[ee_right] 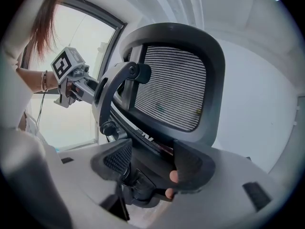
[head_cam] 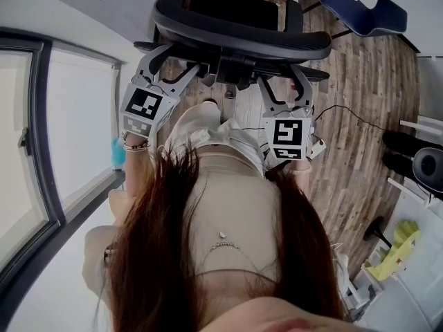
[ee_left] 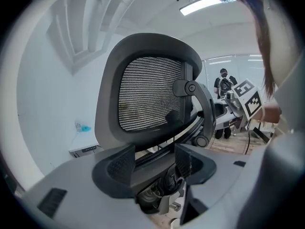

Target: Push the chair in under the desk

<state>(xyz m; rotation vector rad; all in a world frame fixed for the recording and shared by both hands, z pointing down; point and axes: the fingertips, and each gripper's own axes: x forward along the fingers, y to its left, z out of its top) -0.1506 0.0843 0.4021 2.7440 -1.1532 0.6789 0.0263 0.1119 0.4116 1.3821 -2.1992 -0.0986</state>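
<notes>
While the person is standing over it, the black mesh-backed office chair [head_cam: 242, 37] is sitting right in front of them on the wood-plank floor [head_cam: 367, 109], with its back turned toward them. Both grippers are reaching forward to the rear of that back, one on each side of its centre post.

From the head view, the left gripper [head_cam: 166, 66] is meeting the chair's frame on the left, below the curved top edge. The right gripper [head_cam: 285, 88] is doing the same on the right, and the two marker cubes are facing up.

From the left gripper view, the left gripper's jaws are standing wide apart. A dark bar of the chair's lower back frame is lying across the gap between them, with the mesh panel rising just beyond. I cannot tell whether the pads are pressing on the bar.

From the right gripper view, the right gripper's jaws are likewise spread wide, with the chair's dark frame filling the space between them. Two fingertips [ee_right: 172, 176] are showing beside the right-hand jaw, and I cannot tell whose hand they belong to.

A large dark-framed window [head_cam: 76, 116] is running along the person's left. A thin black cable [head_cam: 339, 109] is trailing over the floor to the right.
</notes>
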